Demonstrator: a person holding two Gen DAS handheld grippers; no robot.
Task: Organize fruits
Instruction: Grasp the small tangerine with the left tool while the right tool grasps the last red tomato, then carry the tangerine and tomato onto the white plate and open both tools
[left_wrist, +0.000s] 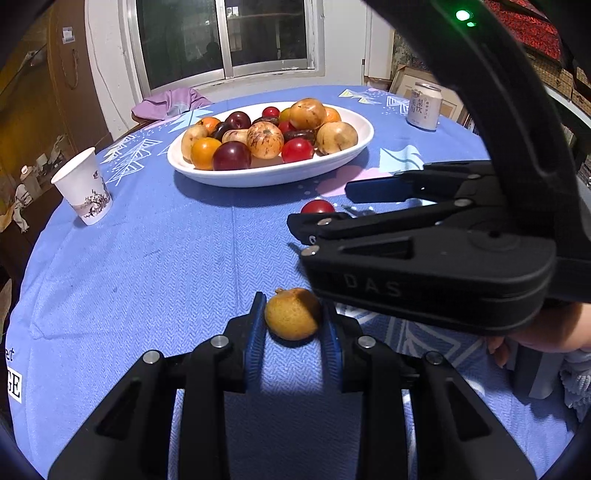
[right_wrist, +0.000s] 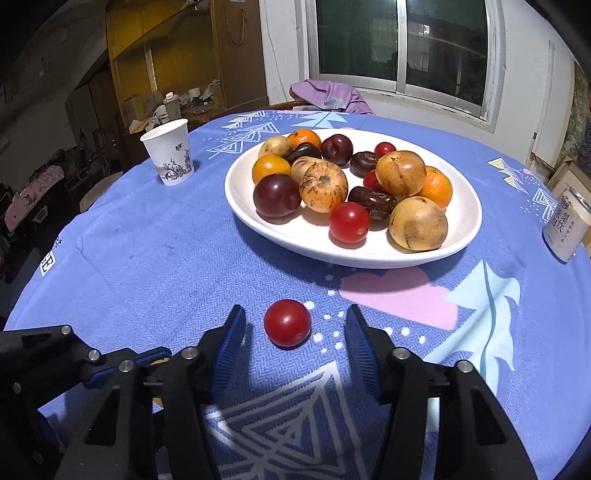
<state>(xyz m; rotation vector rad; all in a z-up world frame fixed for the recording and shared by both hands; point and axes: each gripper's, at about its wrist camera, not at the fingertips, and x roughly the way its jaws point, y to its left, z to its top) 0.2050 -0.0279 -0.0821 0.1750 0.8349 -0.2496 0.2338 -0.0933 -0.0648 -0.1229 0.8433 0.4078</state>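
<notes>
A small yellow-orange fruit (left_wrist: 293, 314) rests on the blue tablecloth, and my left gripper (left_wrist: 293, 307) is shut on it, both blue pads pressing its sides. A red cherry tomato (right_wrist: 287, 323) lies loose on the cloth in front of the white oval plate (right_wrist: 369, 258). My right gripper (right_wrist: 295, 315) straddles the tomato with its jaws open and a gap on each side. In the left wrist view the right gripper (left_wrist: 317, 208) reaches in from the right around the tomato (left_wrist: 318, 205). The plate (left_wrist: 258, 177) holds several plums, oranges, tomatoes and speckled yellow fruits.
A paper cup (left_wrist: 83, 188) (right_wrist: 170, 153) stands near the table's left edge. A drink can (left_wrist: 424, 105) (right_wrist: 567, 229) stands at the right. A purple cloth (right_wrist: 332, 96) lies beyond the table by the window. A hand (left_wrist: 546, 332) holds the right gripper.
</notes>
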